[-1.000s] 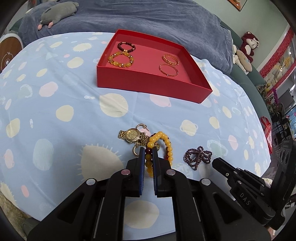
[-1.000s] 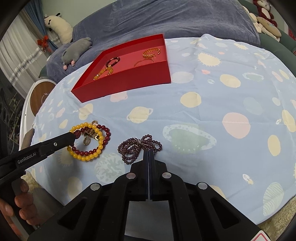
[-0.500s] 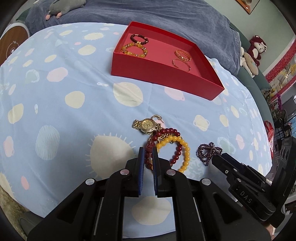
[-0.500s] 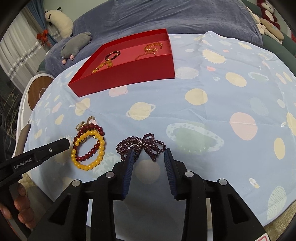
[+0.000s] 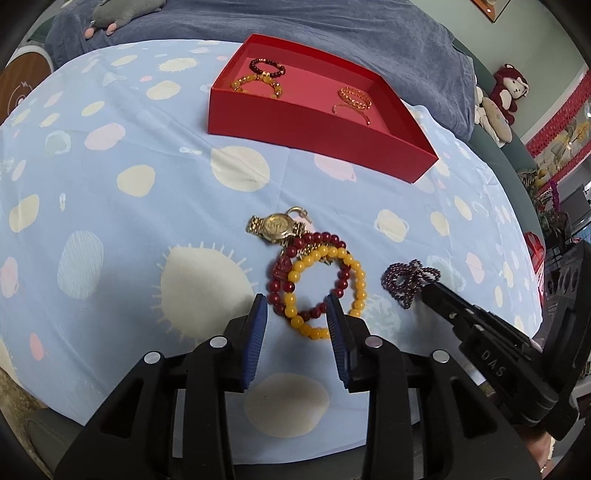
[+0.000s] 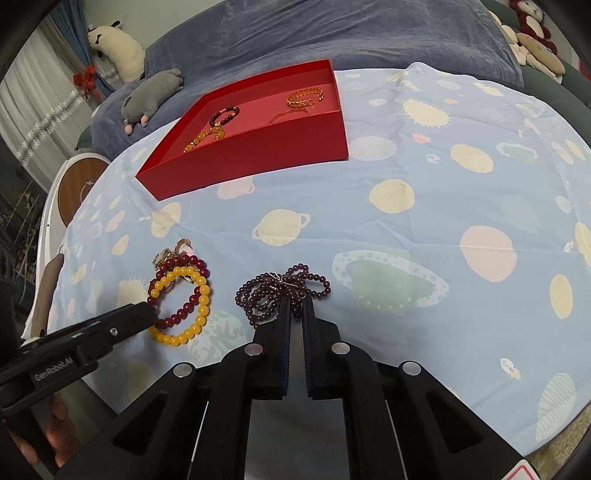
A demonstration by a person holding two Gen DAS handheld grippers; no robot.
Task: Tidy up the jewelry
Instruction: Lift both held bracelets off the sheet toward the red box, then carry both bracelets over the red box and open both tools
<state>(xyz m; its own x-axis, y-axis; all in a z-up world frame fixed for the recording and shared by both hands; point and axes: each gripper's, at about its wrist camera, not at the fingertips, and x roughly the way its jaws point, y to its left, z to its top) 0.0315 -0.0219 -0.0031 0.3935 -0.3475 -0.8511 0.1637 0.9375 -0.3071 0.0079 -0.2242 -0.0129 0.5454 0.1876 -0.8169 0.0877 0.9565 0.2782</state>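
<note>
Two grippers hang over a bench with a blue cloth (image 5: 110, 206) full of planets and suns.

The left gripper (image 5: 295, 314) has its jaws opening. Between them lie the near parts of two bead rings, a yellow bracelet (image 5: 360, 275) and a dark red bracelet (image 5: 280, 275). The pads do not press on them. The two bracelets lie one on top of the other on the cloth. A gold watch (image 5: 275, 226) lies just behind them, touching the red one, with a small metal ring (image 5: 297, 211) at its far side.

The right gripper (image 6: 295, 310) has its jaws clenched on a purple bead string (image 6: 273, 290). The string is bunched up in loops on the cloth, to the right of the two bracelets and a little apart from them. The tips pinch the near edge of the bunch.

Farther back on the bench stands a red tray (image 5: 314, 127). In it are four pieces: a dark bead ring (image 5: 266, 67) and a yellow bead ring (image 5: 255, 82) on the left side, and a gold bangle (image 5: 354, 96) with a thin ring (image 5: 351, 110) on the right side.

Behind the bench is a bed with a blue blanket (image 6: 351, 33). A grey soft toy (image 6: 153, 94) lies on it.
</note>
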